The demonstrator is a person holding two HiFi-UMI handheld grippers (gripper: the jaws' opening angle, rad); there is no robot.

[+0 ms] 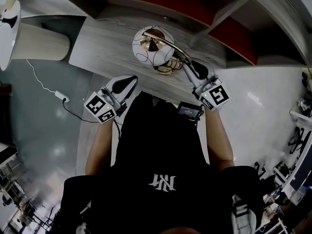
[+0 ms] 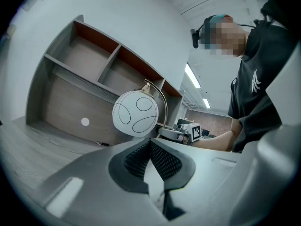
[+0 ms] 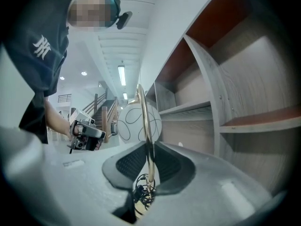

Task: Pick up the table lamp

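Jaws of the right gripper (image 3: 149,161) pinch the thin brass stem (image 3: 145,121) of the table lamp (image 1: 153,45), which stands on the desk (image 1: 102,57); the left gripper (image 2: 150,145) is closed on nothing near the desk's front edge. Shelving (image 3: 235,121) behind leaves room only upward and toward the person. Gripped so narrowly, the globe shade (image 2: 135,113) could swing the lamp round in the pads, or the wire (image 3: 141,194) at its base snag

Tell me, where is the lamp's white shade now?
In the head view the white shade hangs top centre above the grey desk, just beyond the right gripper, which grips its brass stem.
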